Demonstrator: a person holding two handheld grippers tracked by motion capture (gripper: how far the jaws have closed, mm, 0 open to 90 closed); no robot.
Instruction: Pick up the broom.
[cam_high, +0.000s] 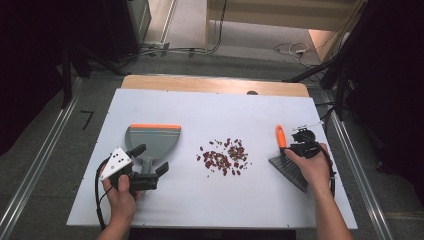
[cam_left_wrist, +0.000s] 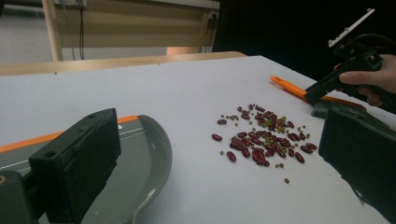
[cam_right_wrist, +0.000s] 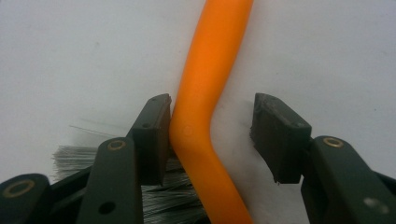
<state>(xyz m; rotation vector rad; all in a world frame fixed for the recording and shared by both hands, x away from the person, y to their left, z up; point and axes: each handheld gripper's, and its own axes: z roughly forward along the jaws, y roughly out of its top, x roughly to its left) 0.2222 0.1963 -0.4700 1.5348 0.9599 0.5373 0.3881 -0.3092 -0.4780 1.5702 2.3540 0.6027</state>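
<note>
Left gripper (cam_high: 150, 161) is being held wide open astride the grey dustpan (cam_high: 152, 140) handle, nothing gripped. Beans (cam_high: 225, 156) are lying mid-table. Right gripper (cam_right_wrist: 212, 133) is being kept half-closed around the orange brush handle (cam_right_wrist: 205, 107), one pad touching.

Beans (cam_high: 225, 156) lie heaped mid-table between the dustpan (cam_high: 151, 141) by the left gripper (cam_high: 151, 165) and the brush (cam_high: 286, 162) under the right gripper (cam_high: 302, 145).

Lab: white test table (cam_high: 210, 200), floor cables (cam_high: 190, 50)
</note>
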